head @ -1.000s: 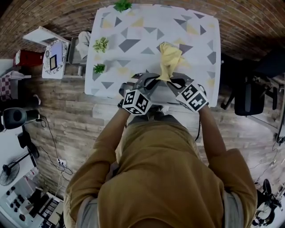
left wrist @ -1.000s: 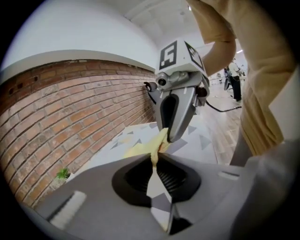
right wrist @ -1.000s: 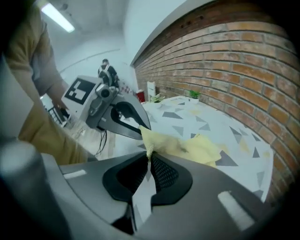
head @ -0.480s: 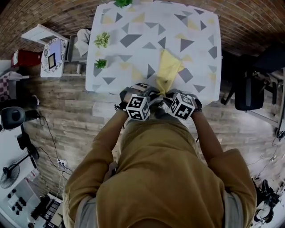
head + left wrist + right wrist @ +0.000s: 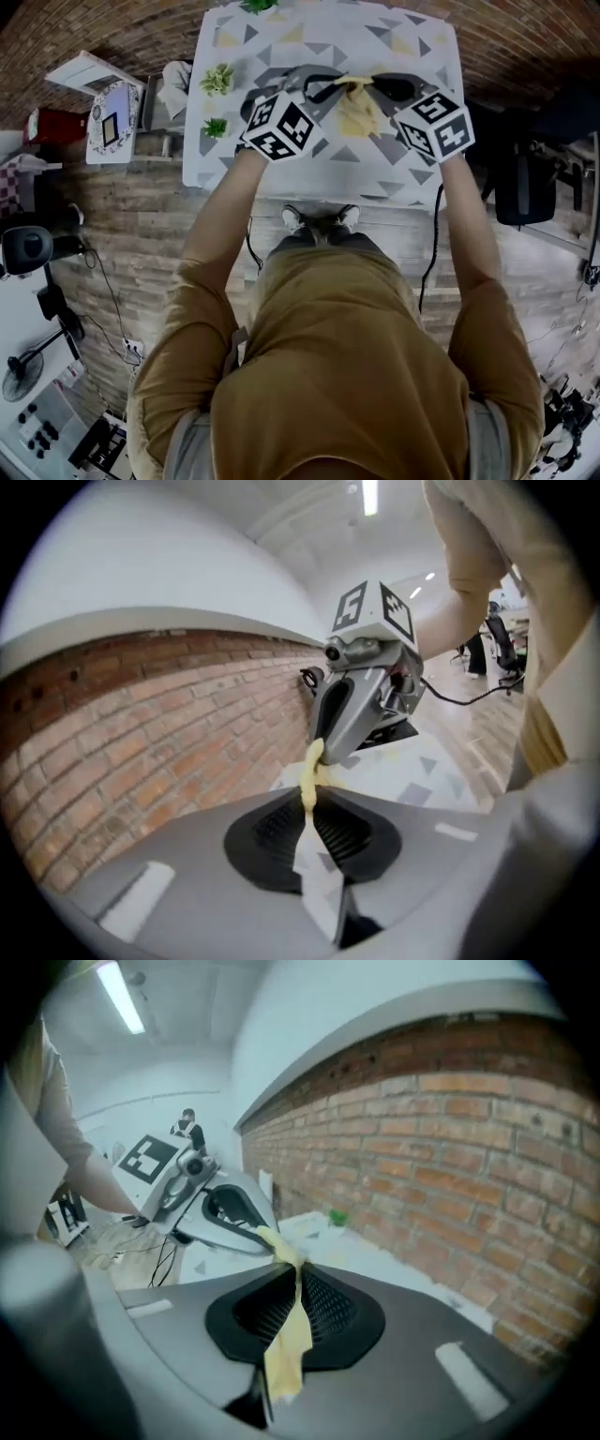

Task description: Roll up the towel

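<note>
While the towel (image 5: 357,111) hangs bunched over the surface (image 5: 272,56), the rolling itself looks not yet begun — this seems to be the spreading step. The left gripper (image 5: 330,87) has its jaws closed tight on one pinch of cloth, and the right gripper (image 5: 373,86) does the same on another, their tips close together above the far half of the surface. Next, I judge, the cloth must be lowered and laid flat on the surface — edges drawn apart — before a first tight turn can start
</note>
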Available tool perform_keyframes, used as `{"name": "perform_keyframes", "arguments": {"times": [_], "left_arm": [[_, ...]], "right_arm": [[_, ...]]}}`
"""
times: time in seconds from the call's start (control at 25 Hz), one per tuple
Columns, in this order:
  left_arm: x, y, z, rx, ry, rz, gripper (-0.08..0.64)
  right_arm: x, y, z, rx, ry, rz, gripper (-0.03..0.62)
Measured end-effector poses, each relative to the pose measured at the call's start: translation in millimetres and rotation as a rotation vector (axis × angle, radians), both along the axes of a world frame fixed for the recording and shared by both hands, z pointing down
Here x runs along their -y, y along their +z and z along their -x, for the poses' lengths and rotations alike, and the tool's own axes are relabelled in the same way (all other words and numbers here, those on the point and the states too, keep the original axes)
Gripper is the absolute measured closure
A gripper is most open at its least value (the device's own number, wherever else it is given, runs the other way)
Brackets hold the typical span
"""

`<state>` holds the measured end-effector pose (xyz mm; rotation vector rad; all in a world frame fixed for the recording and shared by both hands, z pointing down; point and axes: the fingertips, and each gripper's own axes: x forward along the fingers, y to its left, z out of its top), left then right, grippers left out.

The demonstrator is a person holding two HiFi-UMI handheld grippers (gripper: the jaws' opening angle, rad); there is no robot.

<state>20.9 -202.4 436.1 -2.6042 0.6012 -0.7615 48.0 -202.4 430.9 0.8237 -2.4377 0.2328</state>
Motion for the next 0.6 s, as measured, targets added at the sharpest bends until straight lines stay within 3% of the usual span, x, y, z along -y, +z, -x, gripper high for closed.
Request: {"name": "perform_keyframes", "arguments": {"times": [0.12,0.2,0.32,0.44,0.6], "left_arm": [[22.9,-88.3,3.2,-0.023,-0.012,-0.231,0.474],[15.6,-131.6,5.5,-0.041,-0.006,-0.367,0.474],[-8.7,-148.2,9.3,-0.011,0.01,-0.457,0.474],[-34.2,-95.9,15.1,0.075,0.049,-0.39,0.474],[-76.7,27.9,28.0,0.187,0.099,-0.157,0.474]], "right_arm": [[27.2,-104.9,-0.3,0.015,0.014,-0.285,0.568],[18.0,-154.6,3.4,-0.028,-0.006,-0.49,0.568],[-9.5,-164.6,11.3,-0.144,-0.05,-0.654,0.568],[-34.0,-101.9,16.7,-0.227,-0.096,-0.585,0.568],[-74.7,16.7,18.9,-0.294,-0.141,-0.345,0.568]]}}
